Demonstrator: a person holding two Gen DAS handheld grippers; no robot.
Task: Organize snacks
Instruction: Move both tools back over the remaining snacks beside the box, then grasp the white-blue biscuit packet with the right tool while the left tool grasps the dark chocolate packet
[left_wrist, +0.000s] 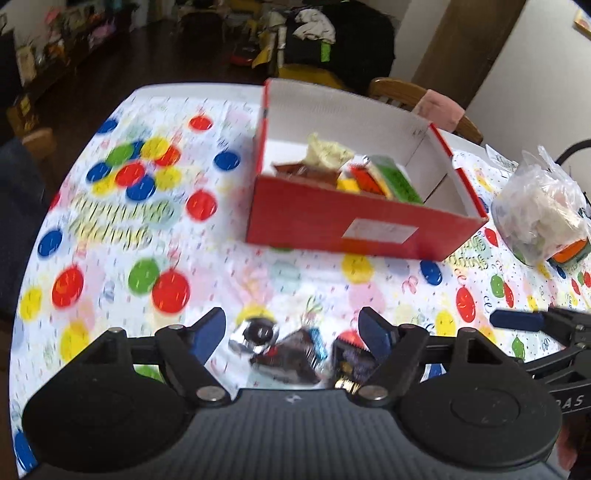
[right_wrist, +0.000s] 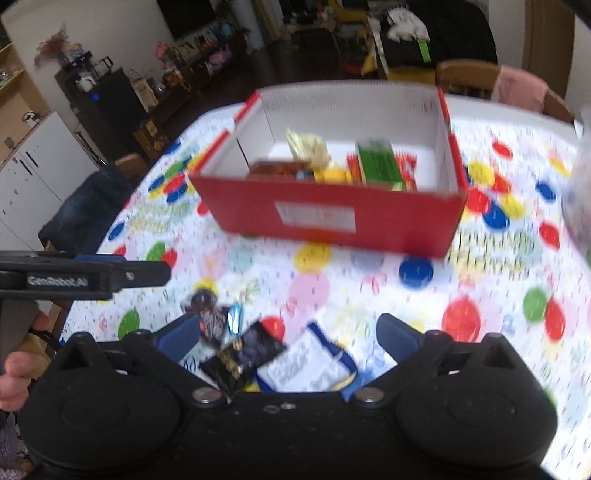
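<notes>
My left gripper (left_wrist: 291, 328) is spread wide with nothing between its fingers, hanging low in the frame over a few loose snacks on the tablecloth (left_wrist: 122, 236): a shiny silver wrapper (left_wrist: 255, 334), a dark packet (left_wrist: 291, 356) just right of it, and a black packet (left_wrist: 349, 363) against my right finger. My right gripper (right_wrist: 286, 334) is wide too and grips nothing; below it, at the bottom centre of that view, lie a black packet (right_wrist: 245, 354) and a white-and-blue packet (right_wrist: 308, 365) touching each other. The red box (left_wrist: 354, 225) stands open in the middle of the table, upper centre of both views, with a green packet (left_wrist: 397, 181), a yellow one (left_wrist: 349, 184), a brown one (left_wrist: 303, 171) and a pale crumpled wrapper (left_wrist: 327, 151) inside. A clear plastic bag (left_wrist: 543, 214) sits near the right edge of the left view, apart from the box.
</notes>
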